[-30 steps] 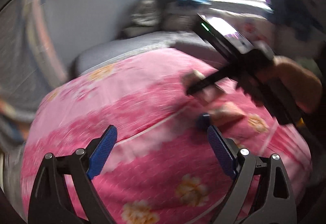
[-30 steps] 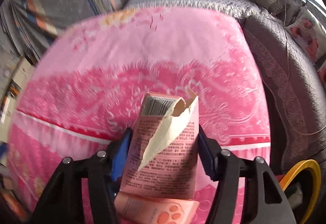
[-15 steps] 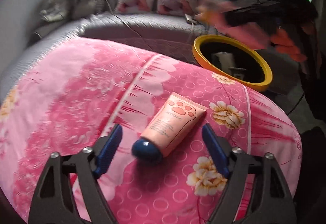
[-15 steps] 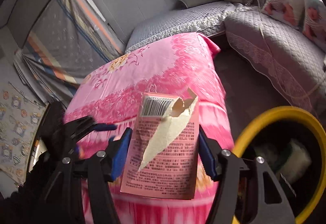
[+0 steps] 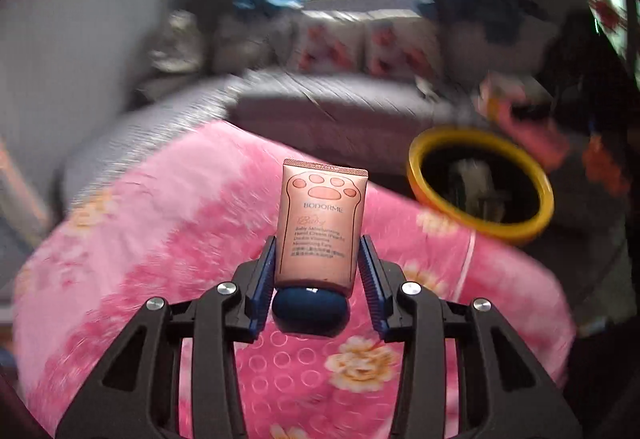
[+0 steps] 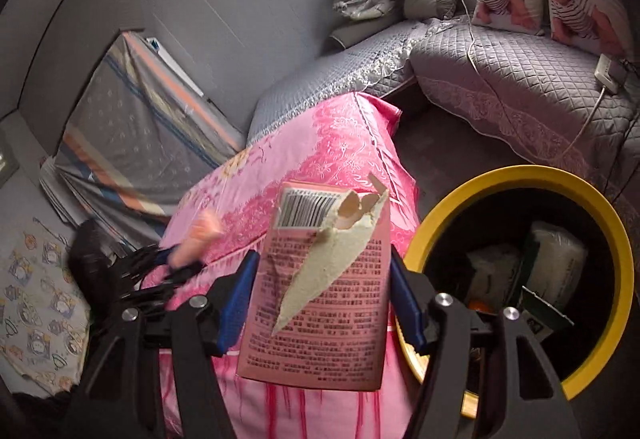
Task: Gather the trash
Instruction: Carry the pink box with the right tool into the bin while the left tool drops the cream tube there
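Between the left gripper [image 5: 318, 271]'s blue fingers [image 5: 262, 285] stands the pink tube [image 5: 322, 223], dark cap at the bottom. Half a second ago it lay flat on the pink bed cover [image 5: 132, 239]; the fingers have just been closing and now squeeze it. Only the right wrist view shows the right gripper [image 6: 324, 291] squeezing the torn pink box [image 6: 324, 303], beside the yellow bin [image 6: 468, 199] at lower right, trash inside.

Pink floral cloth [image 5: 160, 239] covers table; nothing visible lying on it.
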Action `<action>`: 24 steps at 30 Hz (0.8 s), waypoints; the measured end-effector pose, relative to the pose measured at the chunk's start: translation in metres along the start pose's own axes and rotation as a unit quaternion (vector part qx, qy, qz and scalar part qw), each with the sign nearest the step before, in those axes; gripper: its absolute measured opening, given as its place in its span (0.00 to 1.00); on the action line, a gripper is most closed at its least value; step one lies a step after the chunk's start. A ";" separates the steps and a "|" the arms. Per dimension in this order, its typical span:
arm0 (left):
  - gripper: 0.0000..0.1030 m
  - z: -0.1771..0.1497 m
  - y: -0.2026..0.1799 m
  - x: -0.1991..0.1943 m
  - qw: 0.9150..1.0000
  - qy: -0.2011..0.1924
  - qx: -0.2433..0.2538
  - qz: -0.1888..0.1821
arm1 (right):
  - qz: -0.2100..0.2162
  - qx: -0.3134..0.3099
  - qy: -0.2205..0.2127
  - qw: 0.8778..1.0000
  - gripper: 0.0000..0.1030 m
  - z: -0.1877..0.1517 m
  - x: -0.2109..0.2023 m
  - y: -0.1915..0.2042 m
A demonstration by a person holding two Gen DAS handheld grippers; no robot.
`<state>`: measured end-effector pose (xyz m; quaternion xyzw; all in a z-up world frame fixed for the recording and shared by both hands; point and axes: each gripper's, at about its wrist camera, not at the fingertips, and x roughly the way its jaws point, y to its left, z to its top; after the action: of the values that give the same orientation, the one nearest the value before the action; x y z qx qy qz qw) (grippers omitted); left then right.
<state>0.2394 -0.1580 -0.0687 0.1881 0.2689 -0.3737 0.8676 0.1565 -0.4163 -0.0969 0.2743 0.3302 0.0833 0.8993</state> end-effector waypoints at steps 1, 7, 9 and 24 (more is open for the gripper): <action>0.37 0.006 -0.007 -0.010 1.000 -0.009 -0.007 0.019 | 0.005 0.002 -0.003 1.000 0.57 0.000 -0.002 0.001; 0.37 0.028 -0.039 -0.070 0.993 -0.055 -0.047 0.095 | 0.065 -0.016 -0.038 0.997 0.57 -0.002 -0.027 0.024; 0.37 0.033 -0.053 -0.084 0.990 -0.074 -0.042 0.115 | 0.080 -0.028 -0.058 0.995 0.57 -0.002 -0.040 0.032; 0.37 0.061 -0.123 -0.117 0.984 -0.129 0.001 0.119 | 0.047 -0.047 -0.178 0.982 0.57 0.002 -0.122 0.021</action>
<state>0.0995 -0.2058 0.0345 0.1696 0.1298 -0.2894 0.9331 0.0647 -0.4399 -0.0165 0.2570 0.1467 0.0910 0.9509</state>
